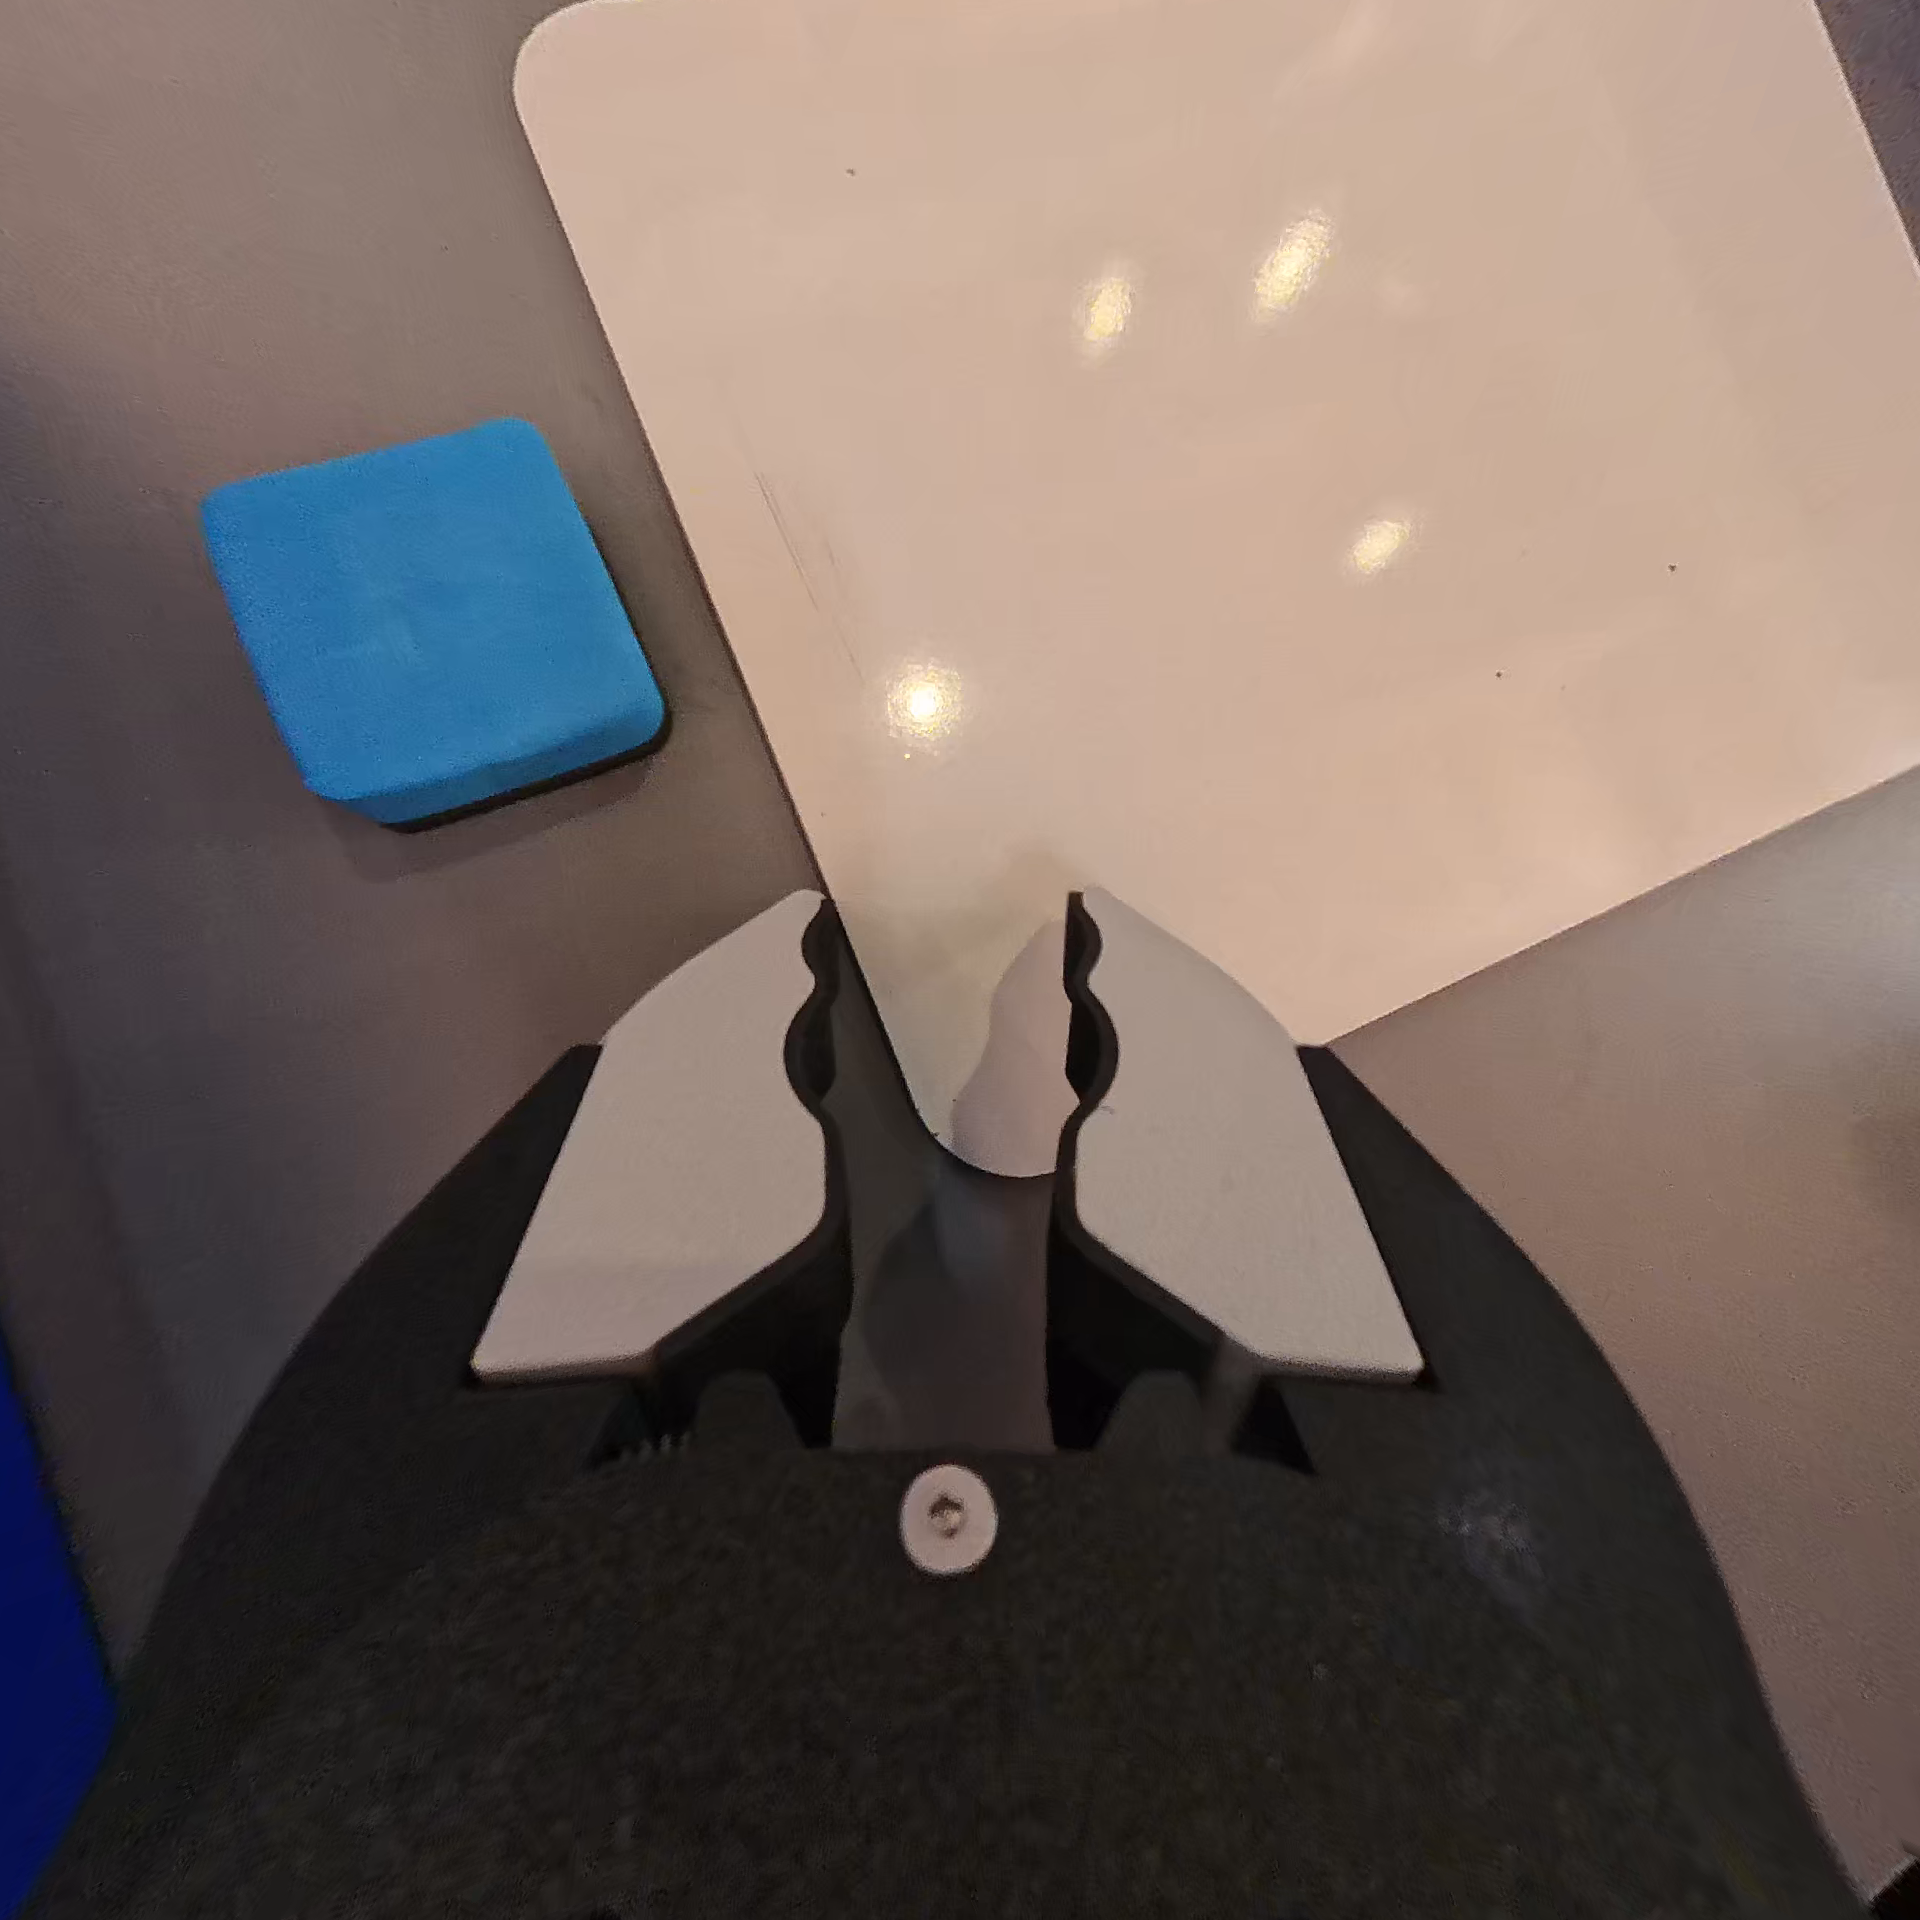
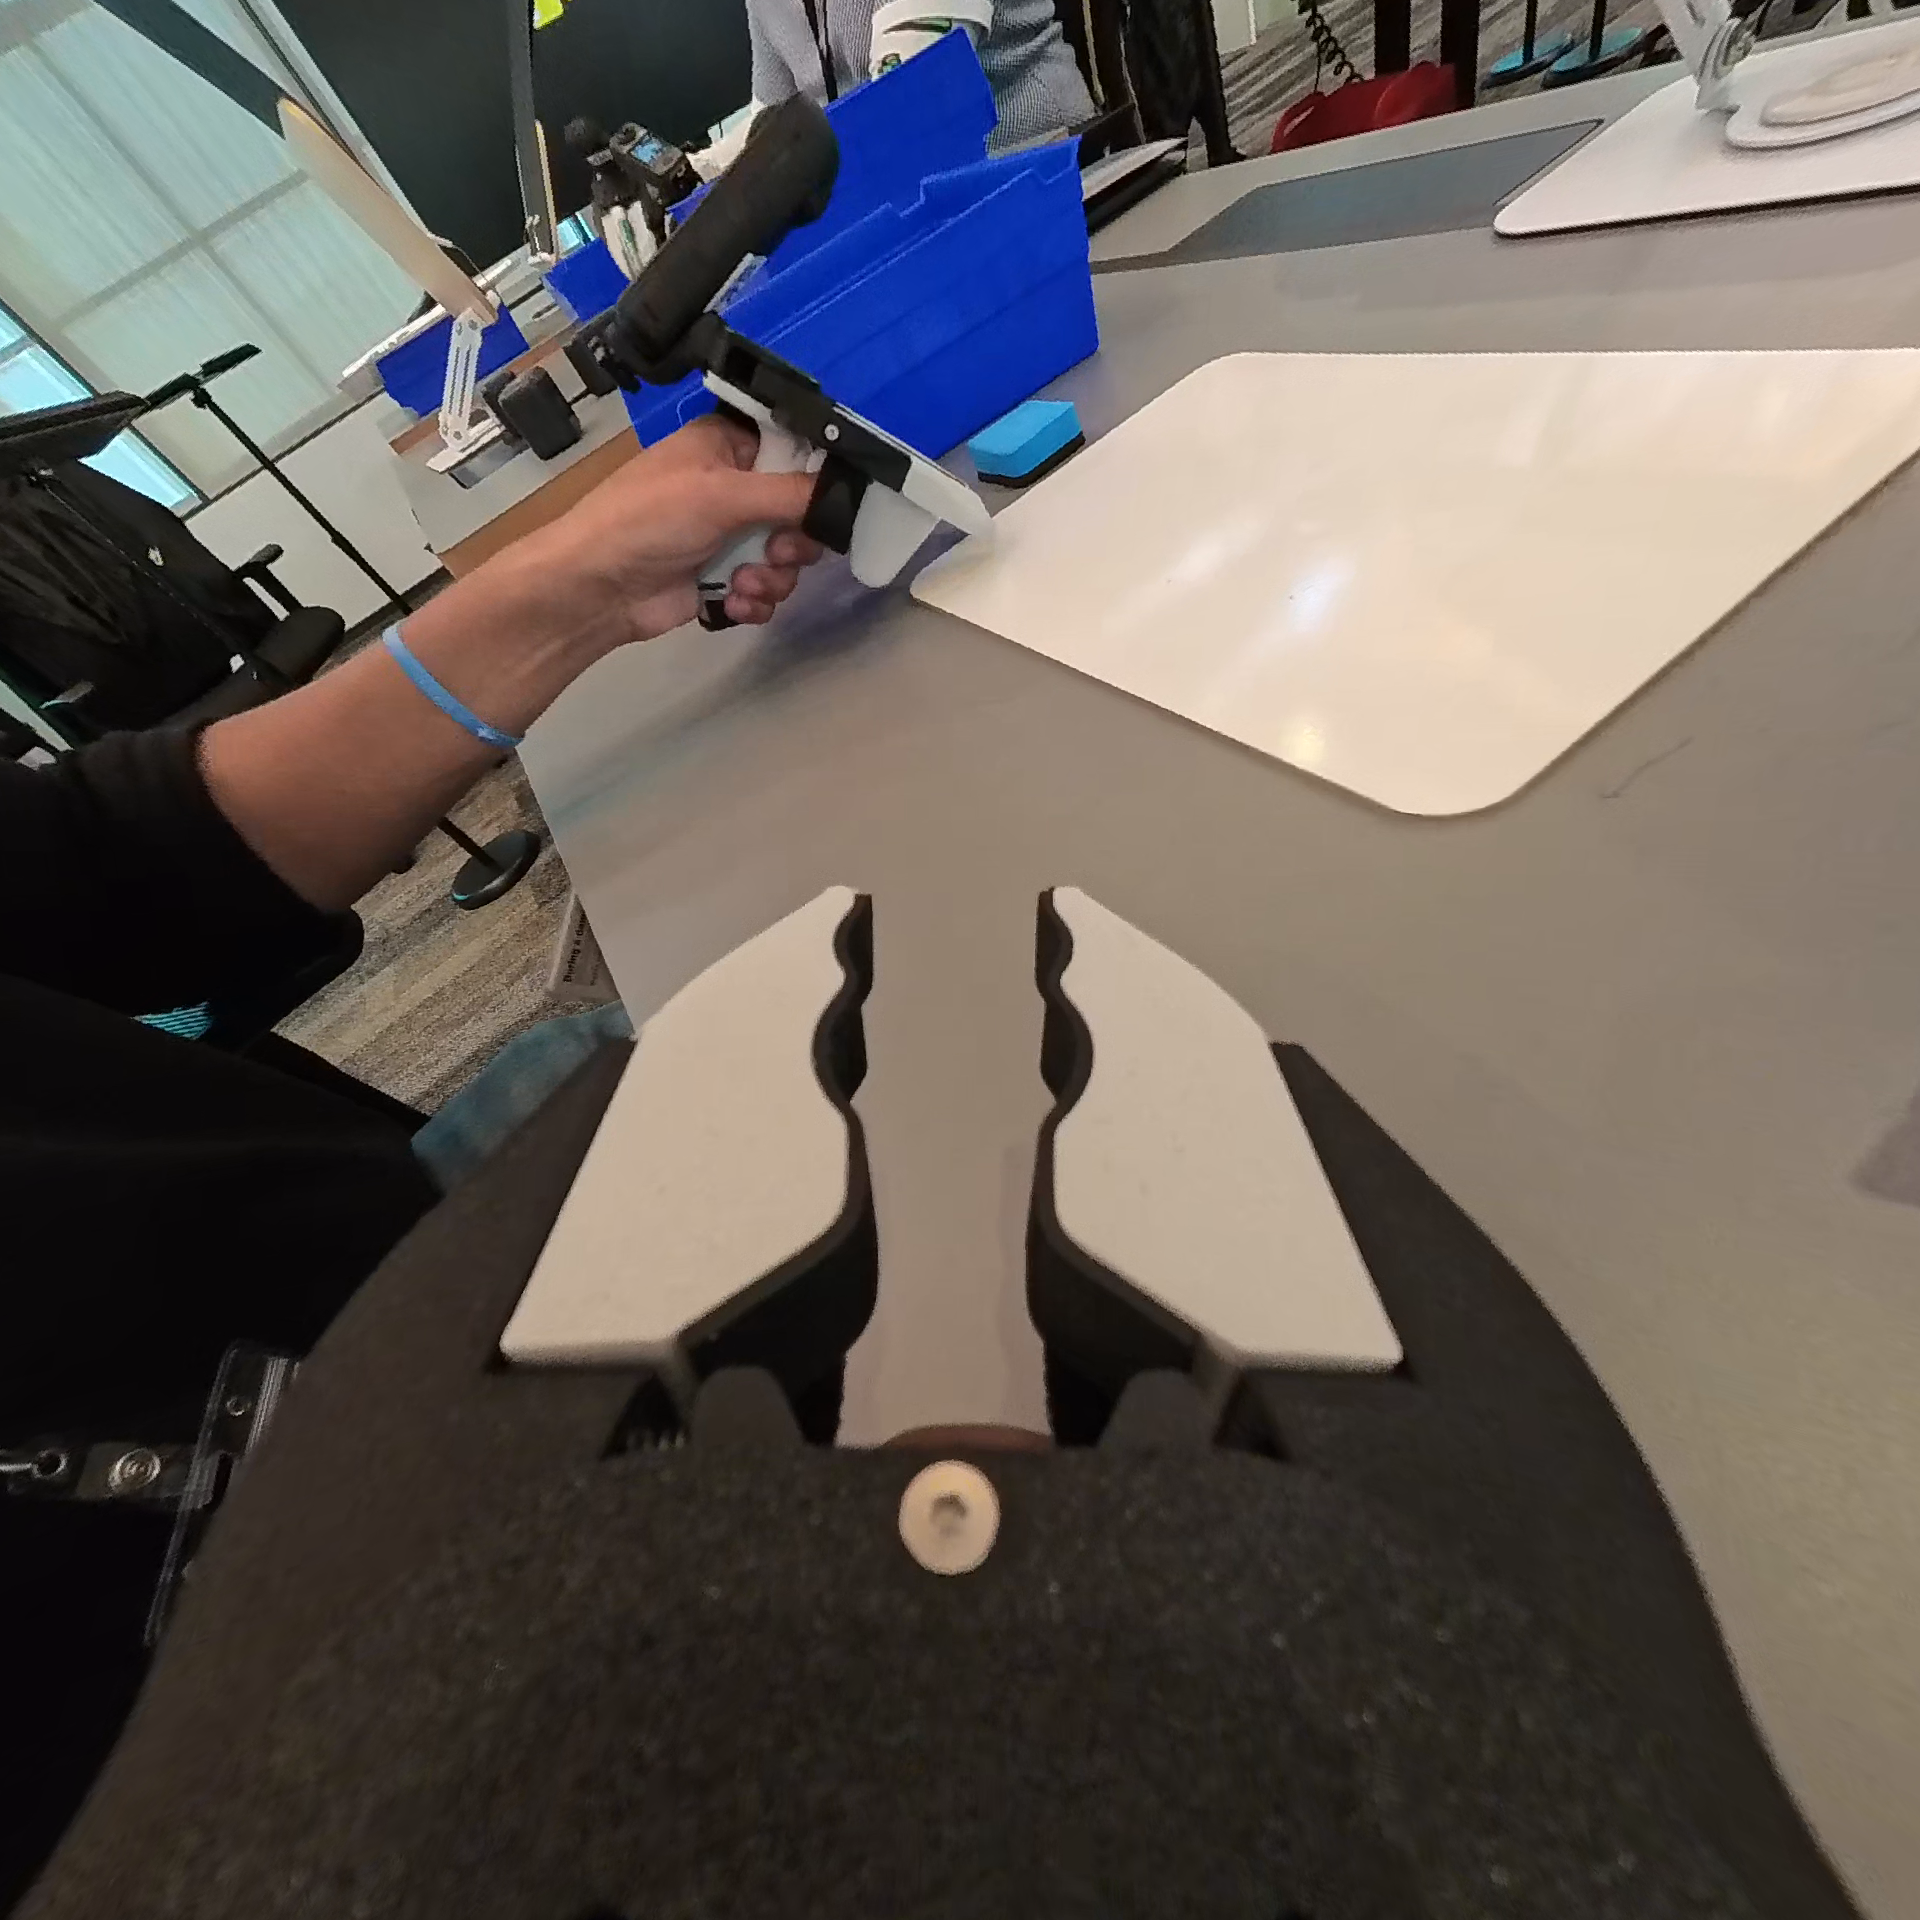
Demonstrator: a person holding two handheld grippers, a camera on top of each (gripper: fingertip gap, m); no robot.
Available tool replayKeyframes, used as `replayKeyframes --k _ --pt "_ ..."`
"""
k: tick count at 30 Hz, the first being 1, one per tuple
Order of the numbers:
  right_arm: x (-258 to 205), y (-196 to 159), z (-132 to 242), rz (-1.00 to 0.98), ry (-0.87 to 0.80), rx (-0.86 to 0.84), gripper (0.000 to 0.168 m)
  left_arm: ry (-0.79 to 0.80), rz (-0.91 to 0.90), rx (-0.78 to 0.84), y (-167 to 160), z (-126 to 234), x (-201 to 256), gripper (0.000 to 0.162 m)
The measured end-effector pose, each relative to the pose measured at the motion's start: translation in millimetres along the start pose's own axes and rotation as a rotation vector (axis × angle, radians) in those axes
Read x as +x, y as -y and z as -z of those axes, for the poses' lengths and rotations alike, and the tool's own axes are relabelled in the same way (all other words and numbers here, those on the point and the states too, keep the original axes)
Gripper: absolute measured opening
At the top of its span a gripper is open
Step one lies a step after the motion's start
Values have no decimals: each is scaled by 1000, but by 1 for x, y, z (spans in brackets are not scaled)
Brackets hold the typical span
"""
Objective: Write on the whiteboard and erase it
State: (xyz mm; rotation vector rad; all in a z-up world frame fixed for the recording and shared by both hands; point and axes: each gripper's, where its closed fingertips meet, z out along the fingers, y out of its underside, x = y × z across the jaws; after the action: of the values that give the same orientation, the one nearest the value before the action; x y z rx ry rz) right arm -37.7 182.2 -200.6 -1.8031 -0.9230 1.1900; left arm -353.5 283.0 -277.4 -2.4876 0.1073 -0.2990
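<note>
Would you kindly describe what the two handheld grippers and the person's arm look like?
Each gripper, left and right, has two flat white fingers with wavy black inner pads, set in a rough black body with one pale screw. The right wrist view shows the left gripper from outside: a white pistol handle and a black cylinder on top. The person's left hand has a blue wristband and a black sleeve.

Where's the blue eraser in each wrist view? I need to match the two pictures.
Left wrist view: blue eraser lies mid-left on the grey table, beside the whiteboard's left edge.
Right wrist view: it sits upper centre, past the whiteboard's far corner, before a blue bin.
Shared landmark: the whiteboard.
</note>
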Motion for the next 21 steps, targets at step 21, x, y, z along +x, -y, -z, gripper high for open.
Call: replayKeyframes --k 21 --pt "18 5 3 148 -201 27 36 -23 -88 390 -67 94 68 39"
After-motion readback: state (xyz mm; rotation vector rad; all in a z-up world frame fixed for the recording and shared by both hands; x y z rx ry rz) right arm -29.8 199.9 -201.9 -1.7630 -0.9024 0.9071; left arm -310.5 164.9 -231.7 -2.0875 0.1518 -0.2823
